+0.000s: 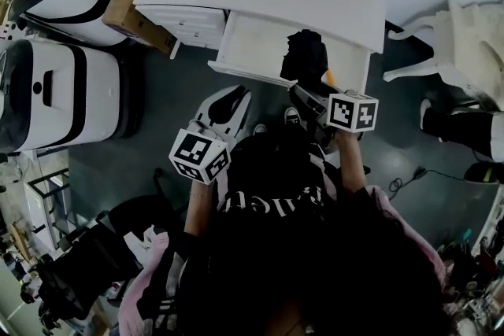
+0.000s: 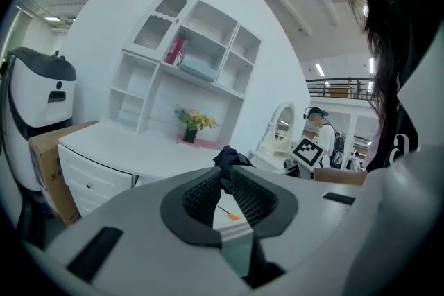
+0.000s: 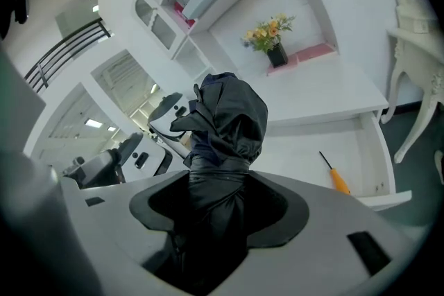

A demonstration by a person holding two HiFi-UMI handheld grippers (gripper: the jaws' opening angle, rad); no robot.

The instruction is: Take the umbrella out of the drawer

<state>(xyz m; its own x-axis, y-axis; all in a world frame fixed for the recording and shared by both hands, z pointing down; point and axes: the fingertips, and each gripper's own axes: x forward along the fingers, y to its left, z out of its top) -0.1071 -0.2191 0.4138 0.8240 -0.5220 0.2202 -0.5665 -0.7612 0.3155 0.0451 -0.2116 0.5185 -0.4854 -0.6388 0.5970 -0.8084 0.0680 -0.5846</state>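
Note:
The black folded umbrella (image 1: 305,55) stands up out of the open white drawer (image 1: 252,43) under the desk top. My right gripper (image 1: 305,96) is shut on its lower part; in the right gripper view the bunched dark fabric (image 3: 225,121) fills the space between the jaws of my right gripper (image 3: 215,180). My left gripper (image 1: 236,97) hangs left of it in front of the drawer, apart from the umbrella. In the left gripper view the left gripper (image 2: 224,177) has its tips together with nothing in them, and the umbrella (image 2: 229,157) shows just beyond.
An orange-handled screwdriver (image 3: 338,180) lies on the drawer floor (image 3: 305,149). Two white machines (image 1: 63,83) and a cardboard box (image 1: 130,4) stand left of the desk. A white chair (image 1: 465,43) is at the right. A flower vase (image 3: 270,38) sits on the desk.

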